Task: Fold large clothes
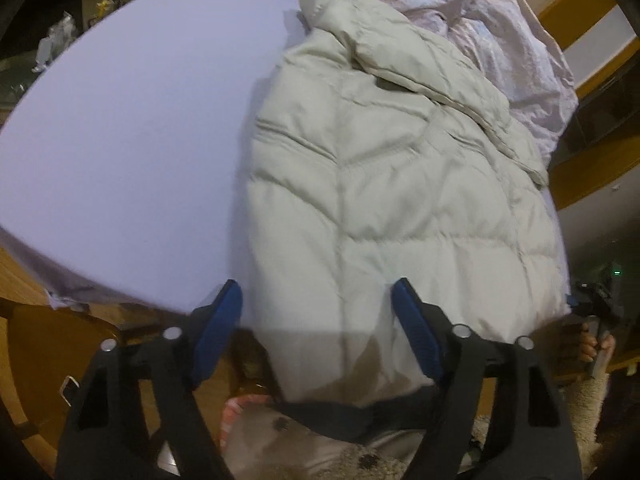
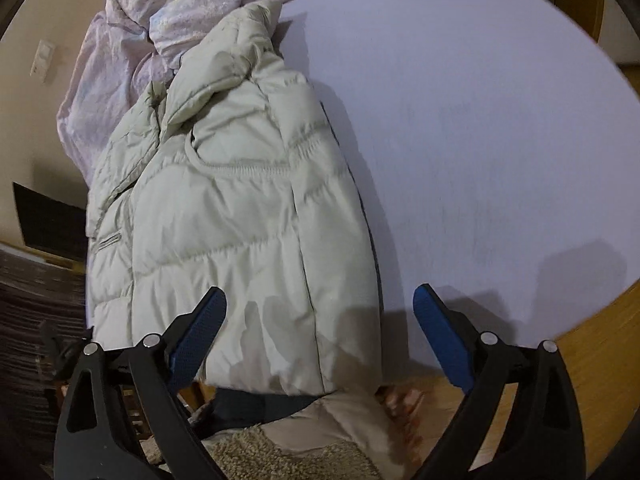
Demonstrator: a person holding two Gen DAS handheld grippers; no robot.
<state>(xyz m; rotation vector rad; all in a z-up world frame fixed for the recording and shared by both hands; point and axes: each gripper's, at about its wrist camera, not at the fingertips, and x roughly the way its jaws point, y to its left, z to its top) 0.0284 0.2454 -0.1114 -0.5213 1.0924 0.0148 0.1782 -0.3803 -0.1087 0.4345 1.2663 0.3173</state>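
A pale quilted puffer jacket [image 1: 384, 184] lies folded lengthwise on a lavender bed sheet [image 1: 132, 128], collar far, hem hanging a little over the near edge. It also shows in the right wrist view [image 2: 240, 216]. My left gripper [image 1: 316, 304] is open, its blue pads either side of the jacket's near left hem, holding nothing. My right gripper [image 2: 320, 308] is open above the jacket's near hem, empty. The other gripper shows at the far right of the left wrist view [image 1: 600, 300].
A crumpled pinkish duvet [image 1: 460, 0] is bunched at the far end behind the collar, also in the right wrist view [image 2: 160, 12]. A wooden bed frame [image 2: 580, 360] edges the mattress. The person's legs and fleecy clothing [image 2: 280, 448] are below.
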